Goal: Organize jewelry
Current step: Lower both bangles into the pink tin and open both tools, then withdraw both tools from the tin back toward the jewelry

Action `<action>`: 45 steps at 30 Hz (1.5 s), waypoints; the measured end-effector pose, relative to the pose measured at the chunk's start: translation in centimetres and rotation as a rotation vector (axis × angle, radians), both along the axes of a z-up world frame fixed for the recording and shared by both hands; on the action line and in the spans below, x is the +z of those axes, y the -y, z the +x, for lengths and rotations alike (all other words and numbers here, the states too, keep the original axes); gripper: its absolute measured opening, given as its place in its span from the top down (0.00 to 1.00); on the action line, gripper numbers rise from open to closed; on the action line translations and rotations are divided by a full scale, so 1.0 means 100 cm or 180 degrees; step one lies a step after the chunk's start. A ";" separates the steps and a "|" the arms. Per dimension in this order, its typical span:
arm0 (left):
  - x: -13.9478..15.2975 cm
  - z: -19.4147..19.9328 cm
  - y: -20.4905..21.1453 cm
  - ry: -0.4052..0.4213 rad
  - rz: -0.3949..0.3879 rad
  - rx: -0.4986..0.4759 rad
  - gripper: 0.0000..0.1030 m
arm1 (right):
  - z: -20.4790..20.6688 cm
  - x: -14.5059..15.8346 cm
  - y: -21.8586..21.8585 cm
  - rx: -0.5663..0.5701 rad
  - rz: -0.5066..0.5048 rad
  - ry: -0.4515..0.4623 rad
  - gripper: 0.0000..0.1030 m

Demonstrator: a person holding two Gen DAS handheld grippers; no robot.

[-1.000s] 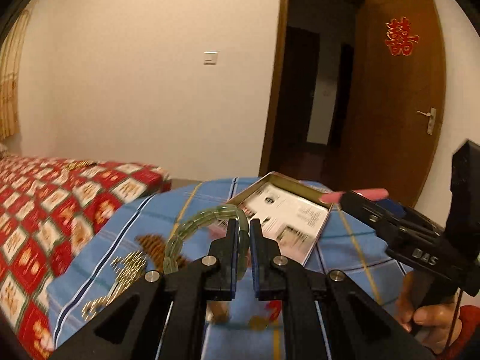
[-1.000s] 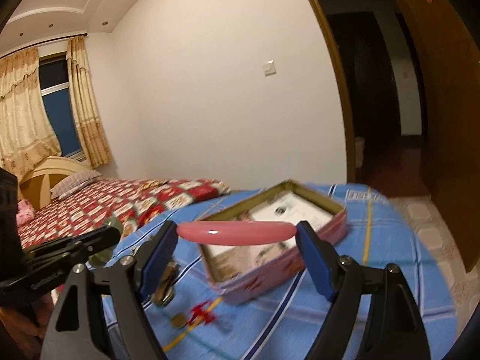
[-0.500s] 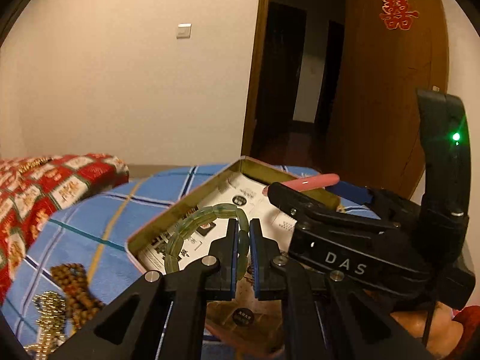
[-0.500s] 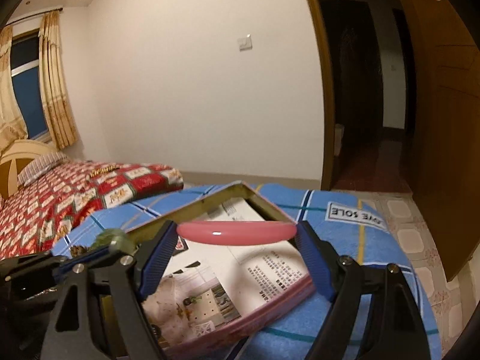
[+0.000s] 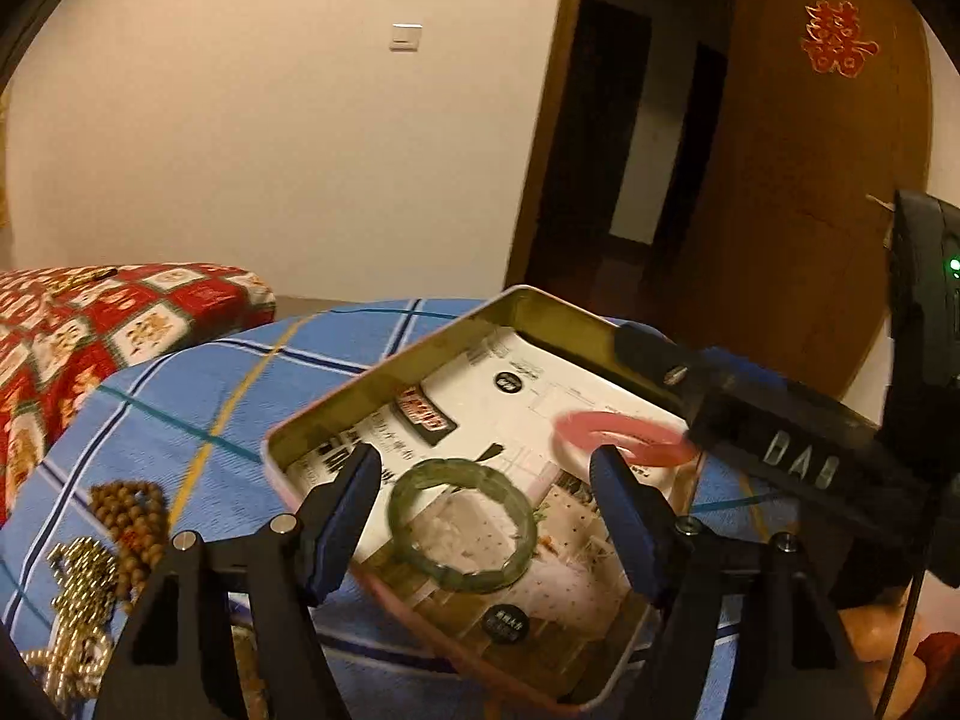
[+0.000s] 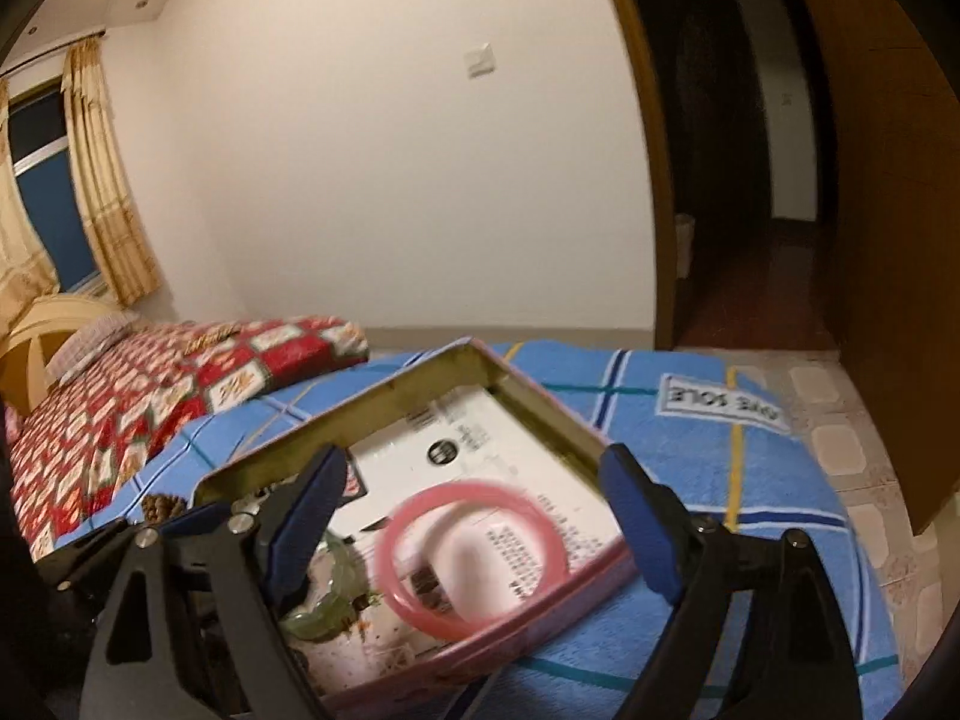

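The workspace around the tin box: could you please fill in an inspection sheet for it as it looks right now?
Surface: blue plaid cloth.
Job's things: green bangle and pink bangle lie inside the open tin box.
Clutter: brown bead string and gold chain on the cloth beside the tin.
Grippers: left gripper open, jaws have just opened, green bangle loose between them; right gripper open, jaws have just widened, pink bangle released.
Cables: thin black cable beside the right gripper.
Surroundings: red patterned bed, open wooden door.

Left claw (image 5: 486,498) jaws just opened wide; right claw (image 6: 474,516) jaws just widened; both empty, angled downward.
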State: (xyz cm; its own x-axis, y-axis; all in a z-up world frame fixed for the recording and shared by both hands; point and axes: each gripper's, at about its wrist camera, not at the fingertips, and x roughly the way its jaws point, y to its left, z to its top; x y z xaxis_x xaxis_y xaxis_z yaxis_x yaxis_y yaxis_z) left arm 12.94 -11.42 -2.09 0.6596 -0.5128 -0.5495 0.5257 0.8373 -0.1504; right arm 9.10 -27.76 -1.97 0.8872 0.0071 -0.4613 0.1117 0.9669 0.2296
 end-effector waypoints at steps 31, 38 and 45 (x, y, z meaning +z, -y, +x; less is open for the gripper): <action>0.006 -0.092 -0.131 -0.0107 -0.0266 0.0819 0.30 | -0.085 -0.005 -0.039 -0.0358 0.0032 -0.0140 0.14; 0.004 -0.101 -0.166 -0.0071 0.0150 0.1097 0.30 | -0.097 -0.013 -0.073 0.0172 0.0204 -0.0270 0.22; 0.001 -0.103 -0.191 -0.0124 0.0088 0.1154 0.30 | -0.074 -0.027 -0.117 0.0682 0.0097 -0.0694 0.40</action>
